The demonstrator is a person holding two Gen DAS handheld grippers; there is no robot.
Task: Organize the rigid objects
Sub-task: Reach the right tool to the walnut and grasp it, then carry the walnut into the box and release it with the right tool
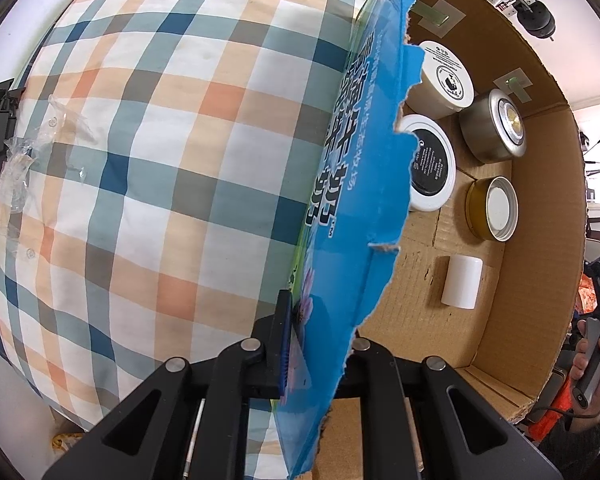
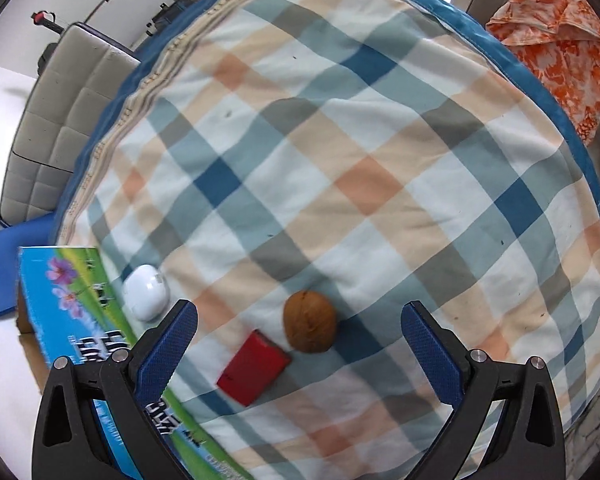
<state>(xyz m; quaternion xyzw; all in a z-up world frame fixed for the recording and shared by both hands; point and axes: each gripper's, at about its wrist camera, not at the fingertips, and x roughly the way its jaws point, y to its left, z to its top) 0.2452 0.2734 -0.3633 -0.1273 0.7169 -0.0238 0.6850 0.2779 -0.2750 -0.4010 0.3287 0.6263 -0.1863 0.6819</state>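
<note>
The left gripper is pointed steeply downward and is clamped on the torn blue flap of a cardboard box, the printed flap being pinched between a ribbed blue pad and the opposite jaw. Inside the box, on its corrugated brown floor, five things are seen: a cream jar with a white lid and a metal tin toward the far wall, a round black-and-white lid against the flap side, a gold tin with a white centre by the right wall, and a plain white cylinder lying on its side nearer the gripper. A hand gripping a grey handle is seen beyond the box's right wall. The right gripper is also aimed steeply down, its textured blue pads spread wide with nothing between them. Below it, on the soft checked cushion, near the near edge, a wrinkled brown walnut is seen touching, or just beside, a flat red rectangular block. A smooth white rounded object rests at the cushion's left edge, beside the box's printed side.
</note>
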